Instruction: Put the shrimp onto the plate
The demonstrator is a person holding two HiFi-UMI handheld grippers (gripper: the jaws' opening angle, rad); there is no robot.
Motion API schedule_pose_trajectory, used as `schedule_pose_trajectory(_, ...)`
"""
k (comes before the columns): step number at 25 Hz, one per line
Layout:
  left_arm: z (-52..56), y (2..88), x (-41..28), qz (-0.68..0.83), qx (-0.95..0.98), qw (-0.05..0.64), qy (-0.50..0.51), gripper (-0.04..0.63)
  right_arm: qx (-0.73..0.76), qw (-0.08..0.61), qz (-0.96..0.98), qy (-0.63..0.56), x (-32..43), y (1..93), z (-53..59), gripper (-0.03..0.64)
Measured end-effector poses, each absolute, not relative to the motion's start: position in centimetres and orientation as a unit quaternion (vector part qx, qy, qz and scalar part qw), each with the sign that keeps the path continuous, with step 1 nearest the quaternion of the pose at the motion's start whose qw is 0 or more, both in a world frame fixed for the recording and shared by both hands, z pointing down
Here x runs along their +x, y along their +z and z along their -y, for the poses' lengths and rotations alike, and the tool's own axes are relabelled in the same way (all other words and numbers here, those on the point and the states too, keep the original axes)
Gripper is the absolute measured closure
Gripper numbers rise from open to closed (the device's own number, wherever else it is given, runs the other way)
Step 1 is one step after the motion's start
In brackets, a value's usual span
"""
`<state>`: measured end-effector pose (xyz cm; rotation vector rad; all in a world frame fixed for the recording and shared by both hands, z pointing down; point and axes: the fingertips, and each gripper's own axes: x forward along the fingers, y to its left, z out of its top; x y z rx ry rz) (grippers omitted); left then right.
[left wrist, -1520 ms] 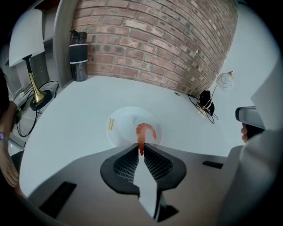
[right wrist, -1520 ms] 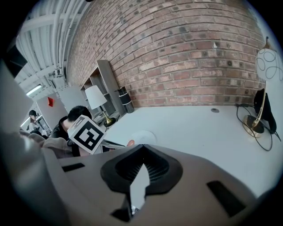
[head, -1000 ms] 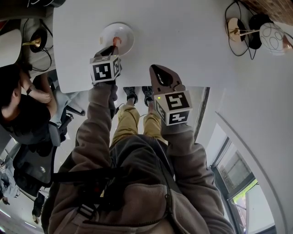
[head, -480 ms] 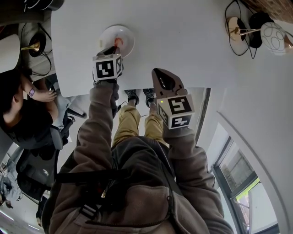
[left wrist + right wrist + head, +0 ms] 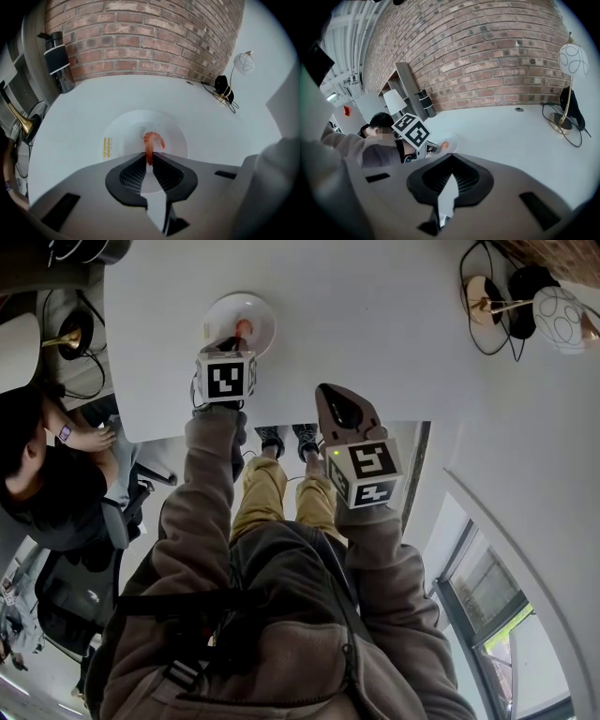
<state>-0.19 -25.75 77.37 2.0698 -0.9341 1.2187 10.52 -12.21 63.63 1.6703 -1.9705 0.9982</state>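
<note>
Orange shrimp (image 5: 152, 140) hangs by its tail, pinched in the tips of the left hand-held gripper (image 5: 149, 158) over the middle of the white plate (image 5: 122, 136); contact with the plate is unclear. The right hand-held gripper (image 5: 451, 161) is pressed together on nothing, well apart. Risk: the tail may stick to a pad on release and get dragged over the rim.

Worktop (image 5: 211, 131) lies bare from plate (image 5: 126, 131) to lamp (image 5: 243, 63) and cables (image 5: 228, 101) far right; bottle (image 5: 58, 58) stands far left; left claw (image 5: 149, 157), gripping shrimp (image 5: 152, 139), blocks the plate's near side.
</note>
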Motion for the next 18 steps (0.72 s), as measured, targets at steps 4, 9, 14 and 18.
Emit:
schedule_pose_trajectory(4,25.8,77.4,-0.1,0.351,0.768,0.274,0.461,0.557,0.595,0.183,0.696,0.357,10.7,63.7,11.8,0.615)
schedule_pose_trajectory(9,25.6,77.3,0.0,0.347,0.771,0.269,0.461,0.557,0.598,0.180,0.694,0.358,10.8,63.5,11.6,0.615)
schedule_pose_trajectory(14,25.7,76.7,0.0,0.356,0.777,0.261,0.450,0.557,0.598,0.177,0.697,0.354,10.9,63.2,11.3,0.615)
schedule_pose_trajectory(18,25.2,75.6,-0.3,0.361,0.781,0.254,0.441,0.557,0.601,0.172,0.700,0.346,11.0,62.5,11.3,0.615)
